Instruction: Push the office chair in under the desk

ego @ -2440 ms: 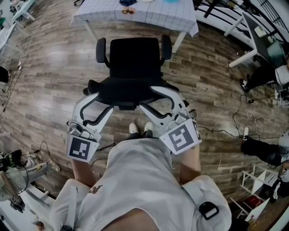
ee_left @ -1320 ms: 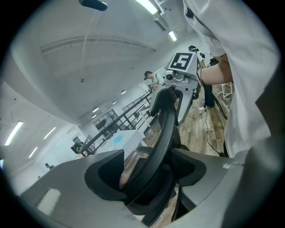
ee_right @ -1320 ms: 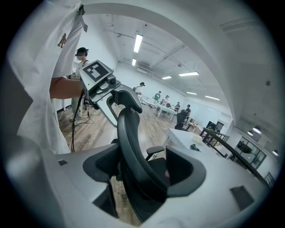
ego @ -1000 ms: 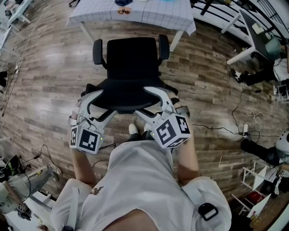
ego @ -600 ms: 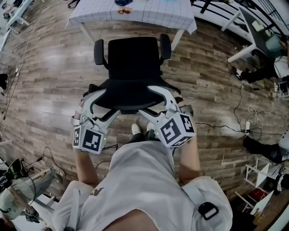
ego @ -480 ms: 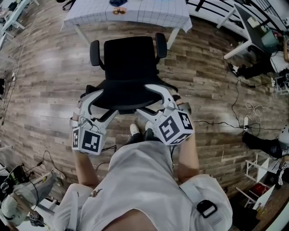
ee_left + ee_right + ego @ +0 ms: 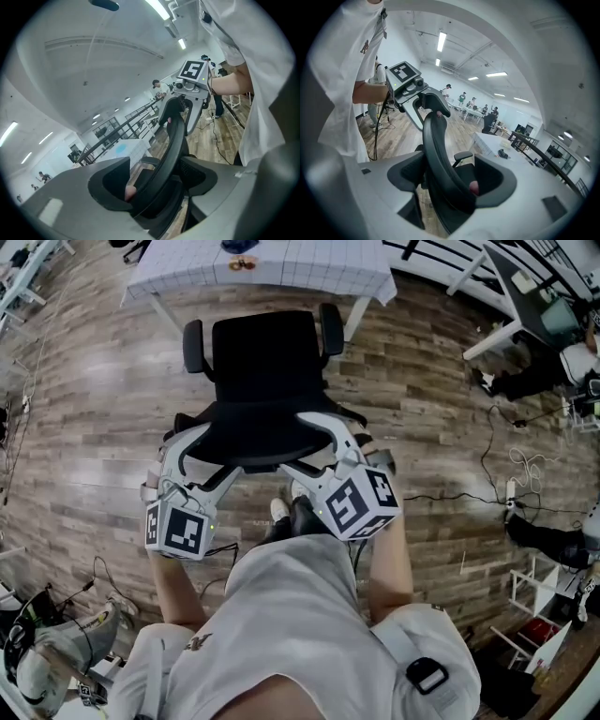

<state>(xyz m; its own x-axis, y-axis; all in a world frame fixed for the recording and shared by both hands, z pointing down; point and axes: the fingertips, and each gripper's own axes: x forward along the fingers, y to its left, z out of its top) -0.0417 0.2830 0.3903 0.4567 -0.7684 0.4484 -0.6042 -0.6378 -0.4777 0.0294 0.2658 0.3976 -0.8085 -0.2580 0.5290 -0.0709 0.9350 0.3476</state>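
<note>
Left gripper (image 7: pixel 216 451) and right gripper (image 7: pixel 305 442) each clasp the office chair (image 7: pixel 267 352) backrest; desk (image 7: pixel 281 263) beyond.

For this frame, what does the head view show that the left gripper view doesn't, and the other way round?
Only the head view: the person's feet and the left gripper seen from outside, marker cube included. Only the left gripper view: the ceiling lights and, close up, its own jaws closed on the backrest edge. Both: the backrest, the right gripper and the cloth-covered desk.
</note>
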